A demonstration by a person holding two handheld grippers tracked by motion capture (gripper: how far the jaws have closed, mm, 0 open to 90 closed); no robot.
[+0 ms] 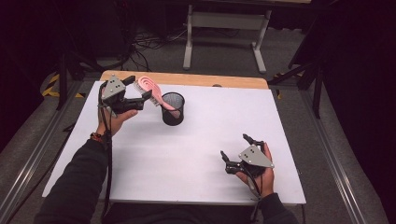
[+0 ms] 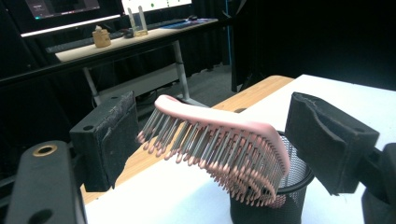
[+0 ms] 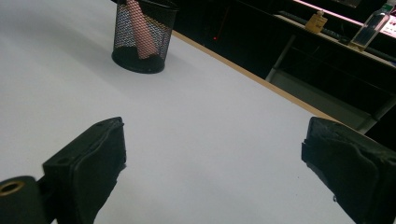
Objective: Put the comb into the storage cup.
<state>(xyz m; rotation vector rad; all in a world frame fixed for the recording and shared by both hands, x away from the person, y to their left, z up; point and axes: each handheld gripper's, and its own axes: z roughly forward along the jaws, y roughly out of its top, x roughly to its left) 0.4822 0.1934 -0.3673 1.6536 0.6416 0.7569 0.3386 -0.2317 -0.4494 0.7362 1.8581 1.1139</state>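
A pink hairbrush (image 1: 152, 88) stands tilted with its handle down in a black mesh cup (image 1: 173, 108) at the far left of the white table top (image 1: 187, 154). My left gripper (image 1: 141, 87) sits at the brush head. In the left gripper view the bristled head (image 2: 219, 126) lies between the two pads of the left gripper (image 2: 215, 135), with a gap on each side, above the cup (image 2: 261, 212). My right gripper (image 1: 234, 145) rests open near the front right, with nothing in it. The right gripper view looks between its spread jaws (image 3: 215, 158) at the cup (image 3: 140, 46) and the pink handle (image 3: 140, 28) inside.
A wooden strip (image 1: 210, 80) runs along the table's far edge. Beyond it stands a white desk frame (image 1: 224, 28) on the grey floor. Metal rails (image 1: 327, 154) flank the table. A desk with screens (image 2: 93, 28) and small bottles sits farther off.
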